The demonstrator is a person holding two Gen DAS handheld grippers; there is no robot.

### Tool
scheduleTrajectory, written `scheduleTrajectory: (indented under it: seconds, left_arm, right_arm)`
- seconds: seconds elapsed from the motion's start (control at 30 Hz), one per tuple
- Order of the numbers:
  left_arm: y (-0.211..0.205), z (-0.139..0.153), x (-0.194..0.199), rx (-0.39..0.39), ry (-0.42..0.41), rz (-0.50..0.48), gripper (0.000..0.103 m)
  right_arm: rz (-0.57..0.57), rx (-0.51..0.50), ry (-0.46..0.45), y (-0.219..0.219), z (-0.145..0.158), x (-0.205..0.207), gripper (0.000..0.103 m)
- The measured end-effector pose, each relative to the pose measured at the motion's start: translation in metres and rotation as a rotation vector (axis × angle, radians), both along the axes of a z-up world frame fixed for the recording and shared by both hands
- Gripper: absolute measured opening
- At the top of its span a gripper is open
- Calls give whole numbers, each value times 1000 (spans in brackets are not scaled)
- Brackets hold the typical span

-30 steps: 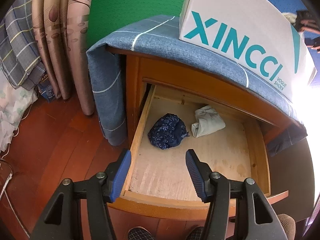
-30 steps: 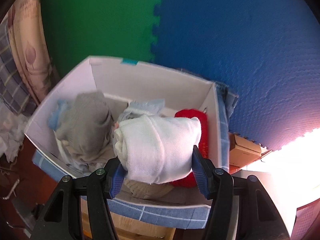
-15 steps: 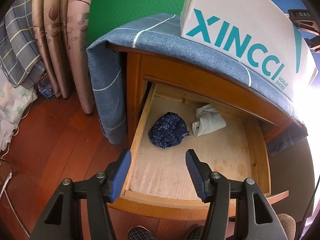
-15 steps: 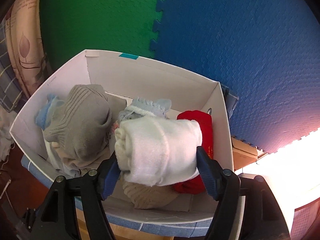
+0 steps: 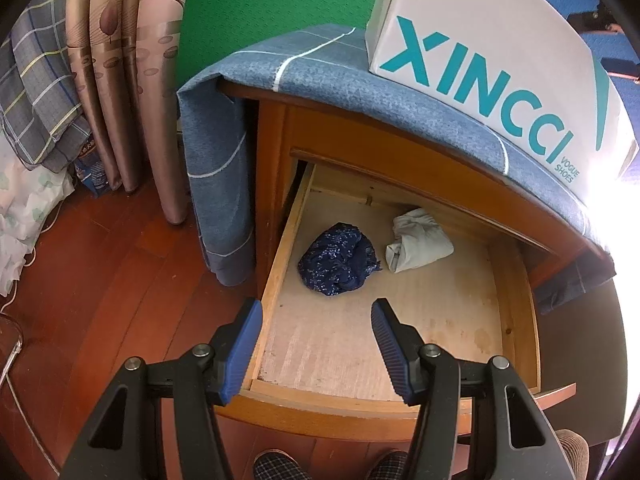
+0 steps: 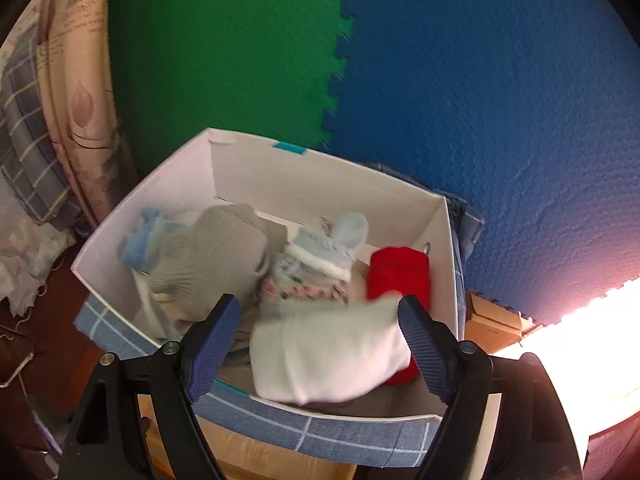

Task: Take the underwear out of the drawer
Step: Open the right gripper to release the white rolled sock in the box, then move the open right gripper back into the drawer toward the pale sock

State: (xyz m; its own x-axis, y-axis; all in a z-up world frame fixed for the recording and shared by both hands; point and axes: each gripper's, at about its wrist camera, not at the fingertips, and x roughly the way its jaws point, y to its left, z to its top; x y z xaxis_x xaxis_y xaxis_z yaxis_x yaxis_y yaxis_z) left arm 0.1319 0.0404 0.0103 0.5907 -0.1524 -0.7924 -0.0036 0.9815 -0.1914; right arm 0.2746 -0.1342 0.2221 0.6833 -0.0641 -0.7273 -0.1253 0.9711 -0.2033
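In the left wrist view the wooden drawer (image 5: pixel 276 276) stands pulled out. A dark blue sparkly underwear piece (image 5: pixel 338 258) and a pale folded piece (image 5: pixel 418 244) lie at its back. My left gripper (image 5: pixel 317 312) hovers open over the drawer's front left, with nothing between its fingers. In the right wrist view my right gripper (image 6: pixel 319 304) is above the white shoe box (image 6: pixel 320 188). Its jaws are opening, and a white rolled garment (image 6: pixel 328 356), blurred, drops between them into the box, with a gap at the left pad.
The box (image 5: pixel 480 52) sits on a blue cloth (image 5: pixel 320 76) draped over the cabinet. Inside it lie a grey garment (image 6: pixel 224 252), light blue pieces (image 6: pixel 324 248) and a red roll (image 6: pixel 400 276). Curtains (image 5: pixel 120 80) hang at the left; green and blue foam mats line the wall.
The right gripper's jaws have spread and the white roll has slipped down from between the pads into the box; the gripper has pulled back a little. The left gripper has stayed still.
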Motion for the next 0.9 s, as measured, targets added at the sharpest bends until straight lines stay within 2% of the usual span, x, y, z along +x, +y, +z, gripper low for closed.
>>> scheduleTrajectory:
  seconds: [0.2, 0.4, 0.57, 0.63, 0.8, 0.9]
  left_arm:
    - [3, 1, 0, -14, -2, 11, 58]
    - [5, 2, 0, -20, -6, 15, 58]
    - [9, 4, -1, -35, -13, 29, 58]
    - [12, 5, -2, -42, -18, 39, 58]
    - [22, 7, -3, -67, -23, 81, 58]
    - [27, 7, -3, -74, -18, 104, 58]
  right_arm:
    - [70, 15, -70, 8, 15, -28, 79]
    - [178, -52, -115, 20, 9, -70, 79]
    - [268, -136, -134, 30, -19, -107, 77]
    - [313, -183, -135, 36, -37, -119, 71]
    - [417, -227, -37, 45, -88, -136, 56]
    - [446, -241, 29, 47, -118, -135, 54]
